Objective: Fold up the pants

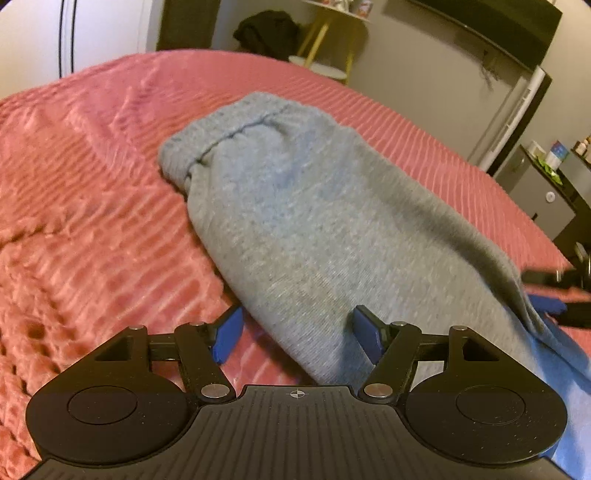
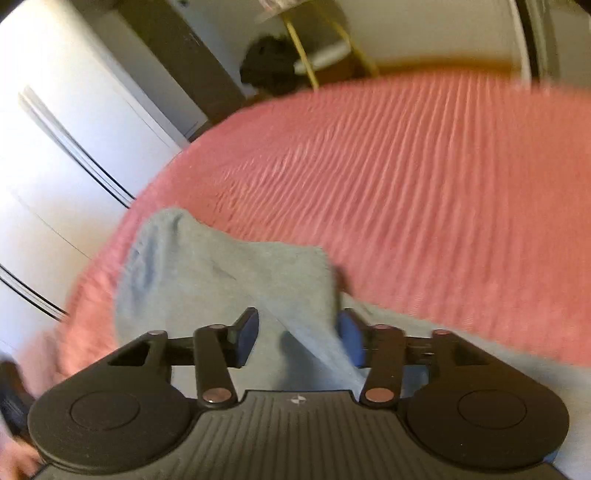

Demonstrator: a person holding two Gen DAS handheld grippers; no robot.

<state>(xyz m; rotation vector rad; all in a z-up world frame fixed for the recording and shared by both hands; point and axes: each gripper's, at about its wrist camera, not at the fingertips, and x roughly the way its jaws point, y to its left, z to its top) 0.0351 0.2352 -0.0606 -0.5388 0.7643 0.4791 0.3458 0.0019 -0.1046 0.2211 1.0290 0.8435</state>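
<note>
Grey sweatpants (image 1: 295, 221) lie folded lengthwise on a pink ribbed bedspread (image 1: 92, 184), waistband at the far end. My left gripper (image 1: 297, 336) is open, its blue pads either side of the near edge of the pants, just above the cloth. In the right wrist view the pants (image 2: 207, 273) lie below my right gripper (image 2: 299, 338), which is open with a raised fold of grey cloth between its pads. The right gripper's blue tips (image 1: 546, 304) show at the right edge of the left wrist view, at the pants' edge.
The bedspread (image 2: 424, 184) fills most of both views. Beyond the bed stand a yellow-legged side table (image 1: 325, 48), a dark heap of cloth (image 1: 266, 31), a white wardrobe (image 2: 55, 147) and a dark cabinet (image 1: 546, 192) with small items.
</note>
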